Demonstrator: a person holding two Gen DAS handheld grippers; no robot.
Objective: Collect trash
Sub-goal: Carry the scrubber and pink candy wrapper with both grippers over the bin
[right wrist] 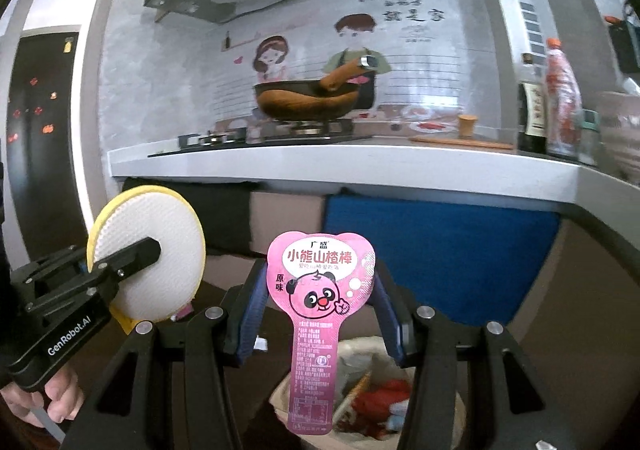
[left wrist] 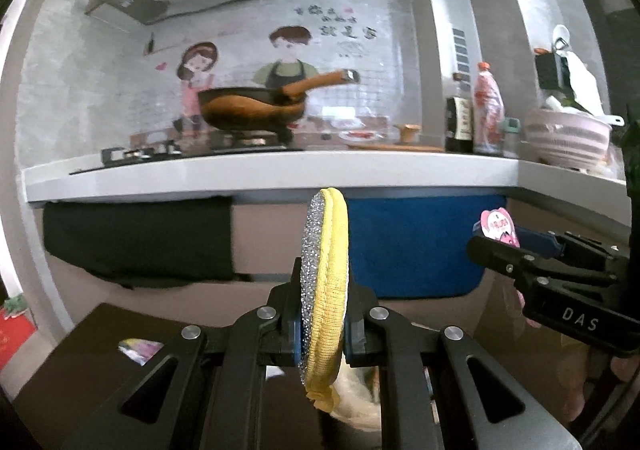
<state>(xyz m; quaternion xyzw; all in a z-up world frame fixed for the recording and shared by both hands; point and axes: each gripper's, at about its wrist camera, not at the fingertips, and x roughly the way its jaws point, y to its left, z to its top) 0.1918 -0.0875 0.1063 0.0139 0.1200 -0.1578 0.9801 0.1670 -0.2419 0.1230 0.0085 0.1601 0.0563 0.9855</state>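
Step in hand: carrying trash to bin. Left gripper (left wrist: 322, 334) jaws pinched on round scrub pad (left wrist: 325, 282); right gripper (right wrist: 316, 322) jaws clamped on pink snack wrapper (right wrist: 320, 302). Both held below worktop (right wrist: 360, 166), above lined bin (right wrist: 432, 406). Next move judged: items to be lowered over bin, jaws spread.

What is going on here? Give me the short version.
A person holds a gripper in each hand in front of a kitchen counter. The left gripper is shut on a round yellow scrubbing pad, and the right gripper holds a pink snack wrapper. A trash bin with rubbish in it sits below both grippers; neither item is dropped yet.
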